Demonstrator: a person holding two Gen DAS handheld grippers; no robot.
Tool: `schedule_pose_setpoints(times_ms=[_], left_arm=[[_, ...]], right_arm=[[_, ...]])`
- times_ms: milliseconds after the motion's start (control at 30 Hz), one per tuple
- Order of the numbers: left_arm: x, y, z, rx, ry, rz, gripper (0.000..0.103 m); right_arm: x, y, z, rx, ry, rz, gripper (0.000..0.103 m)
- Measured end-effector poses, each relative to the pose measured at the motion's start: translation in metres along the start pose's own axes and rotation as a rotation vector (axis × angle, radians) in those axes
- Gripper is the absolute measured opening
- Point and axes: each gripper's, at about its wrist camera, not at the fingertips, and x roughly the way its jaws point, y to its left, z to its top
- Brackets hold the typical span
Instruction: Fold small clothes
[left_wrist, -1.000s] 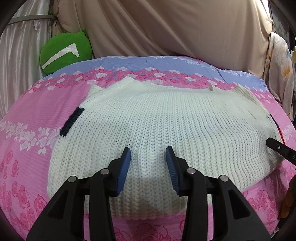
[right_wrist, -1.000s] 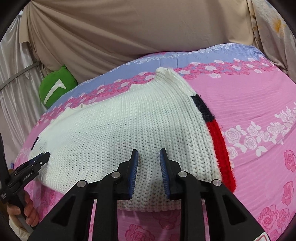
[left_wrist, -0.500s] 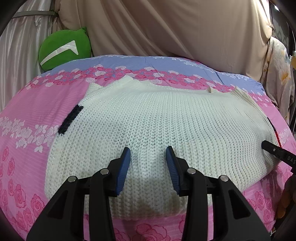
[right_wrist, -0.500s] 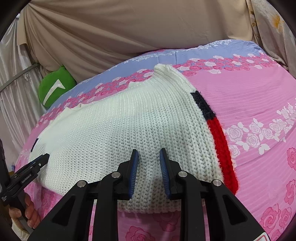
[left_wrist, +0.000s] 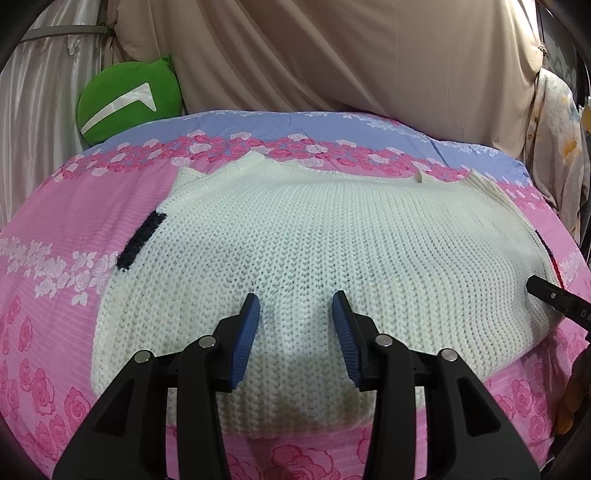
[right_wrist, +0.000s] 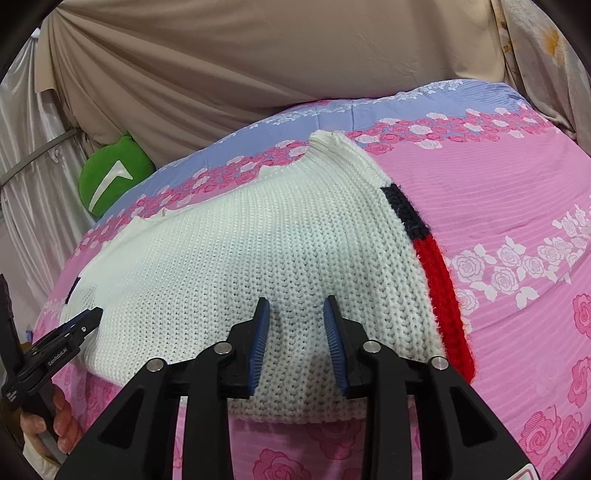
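Chunky white knit sweater (left_wrist: 314, 236) lies flat on the pink rose-print bed (right_wrist: 498, 206), long axis running side to side, neckline at the far edge. Looks soft and floppy (probably stretchy), so I'd pinch the near hem. Left gripper (left_wrist: 295, 312) hovers open over it; right gripper (right_wrist: 295, 314) has just been opening, knit between the pads but unpinched.

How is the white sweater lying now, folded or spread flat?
Partly folded: the white sweater lies flat on the pink bedspread, sleeves tucked under, only their navy and red stripe edges showing at the sides.
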Motion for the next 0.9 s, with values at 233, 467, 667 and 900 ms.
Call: schedule_pose_setpoints(times_ms=[233,467,667,900], left_arm=[[-0.001,-0.004,-0.001,0.015,-0.004,0.022,0.043],[-0.001,-0.009,-0.002,0.03,-0.006,0.095,0.06],[0.0,-0.009,-0.001,0.031,0.003,0.127,0.066],[0.0,-0.01,0.0,0.032,0.006,0.131,0.067]], right_arm=[[-0.008,0.003,-0.001,-0.011,-0.027,0.011,0.047],[-0.009,0.007,-0.001,-0.049,-0.03,0.043,0.054],[-0.004,0.012,0.001,-0.063,0.003,0.006,0.055],[-0.005,0.061,0.033,-0.155,-0.039,0.079,0.055]])
